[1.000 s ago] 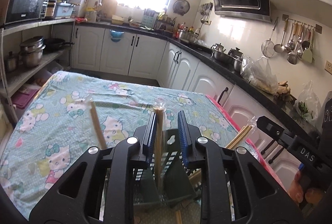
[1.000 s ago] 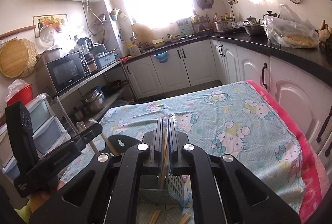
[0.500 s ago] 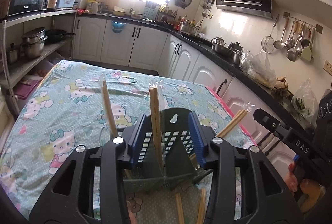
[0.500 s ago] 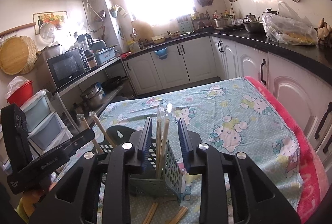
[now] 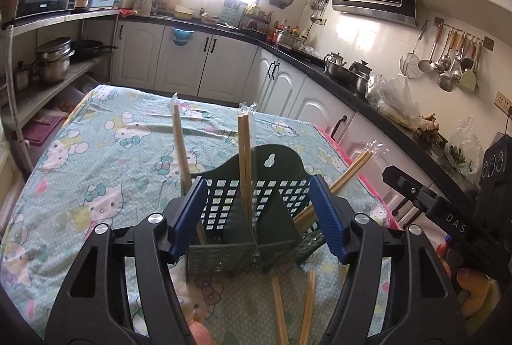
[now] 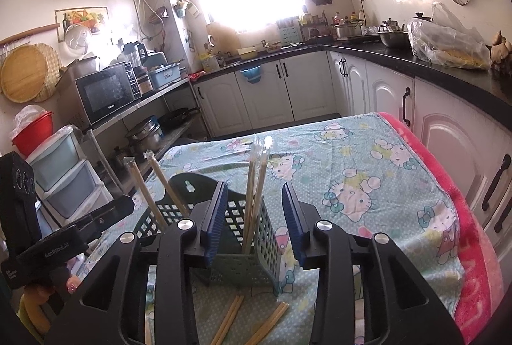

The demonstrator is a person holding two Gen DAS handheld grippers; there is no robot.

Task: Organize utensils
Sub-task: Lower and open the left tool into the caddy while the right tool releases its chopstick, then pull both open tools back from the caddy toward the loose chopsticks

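Left wrist view: left gripper (image 5: 259, 218) jaws just opened, holding nothing; wrapped chopsticks (image 5: 245, 162) upright between them, in basket (image 5: 275, 166).

From my left camera I can read the white letters "DAS" on the black body of the right gripper (image 5: 454, 225); the rest of the word is cut off. From my right camera I can read "GenRobot.AI" in white on the black body of the left gripper (image 6: 56, 250). More small white writing sits lower on that body, too tiny for me to read. The microwave (image 6: 104, 92) has a small brand name under its door, but it is too blurry to read
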